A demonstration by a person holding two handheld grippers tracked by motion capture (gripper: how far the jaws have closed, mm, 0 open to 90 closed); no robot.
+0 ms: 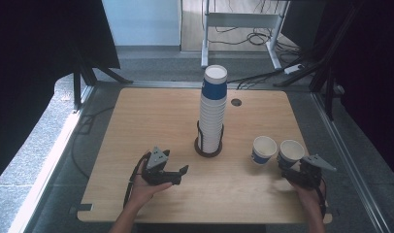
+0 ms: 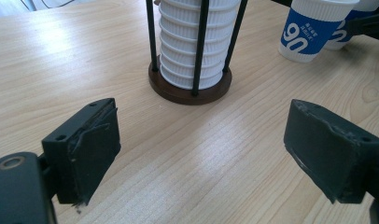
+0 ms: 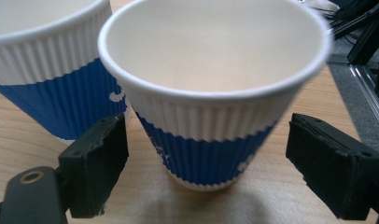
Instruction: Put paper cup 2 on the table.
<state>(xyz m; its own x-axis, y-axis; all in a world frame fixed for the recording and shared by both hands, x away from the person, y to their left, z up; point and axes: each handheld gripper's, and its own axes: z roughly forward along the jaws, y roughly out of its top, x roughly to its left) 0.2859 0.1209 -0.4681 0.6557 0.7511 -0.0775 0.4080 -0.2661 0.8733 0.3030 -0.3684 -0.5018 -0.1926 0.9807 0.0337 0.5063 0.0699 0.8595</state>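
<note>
Cup (image 3: 211, 93) between the open right gripper's (image 3: 206, 163) jaws, untouched.

Bare table (image 1: 151, 121) lies open along the left edge. The cup stack (image 1: 212, 111) in its holder (image 1: 208, 148) blocks the centre; two cups (image 1: 263, 149) crowd the right edge.

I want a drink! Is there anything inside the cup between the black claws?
No drink. The cup between the right gripper jaws looks empty: bare cream walls inside. Its very bottom is hidden behind the near rim, so I can't check that part.
</note>
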